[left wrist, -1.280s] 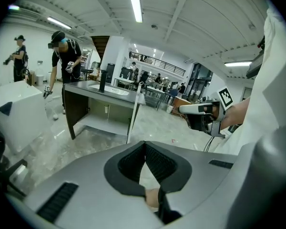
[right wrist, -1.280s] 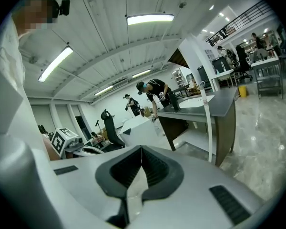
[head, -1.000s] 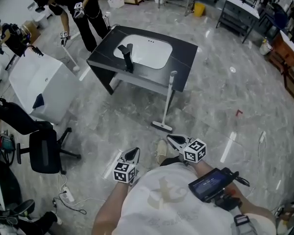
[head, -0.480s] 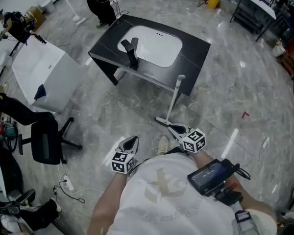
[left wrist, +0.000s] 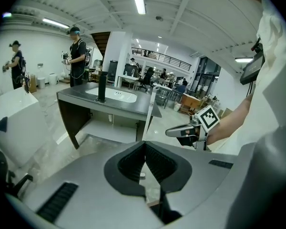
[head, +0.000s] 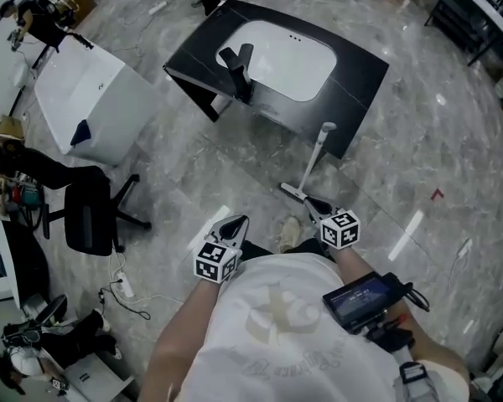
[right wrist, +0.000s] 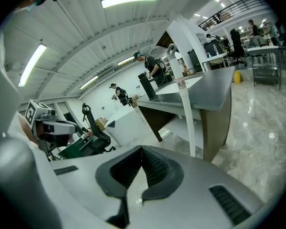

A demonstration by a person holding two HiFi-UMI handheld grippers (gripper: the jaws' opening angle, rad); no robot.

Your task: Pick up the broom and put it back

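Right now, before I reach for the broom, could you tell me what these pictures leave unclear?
Head view: the broom head is partly covered by the right gripper.
Right gripper view: the broom handle drops behind that gripper's body.
Head view: the small red object on the floor is too small to identify.

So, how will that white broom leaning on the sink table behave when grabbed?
The broom looks thin, rigid, probably light. It leans on the sink table edge, so a nudge could slide it sideways. Its head sits on glossy floor and might skid.
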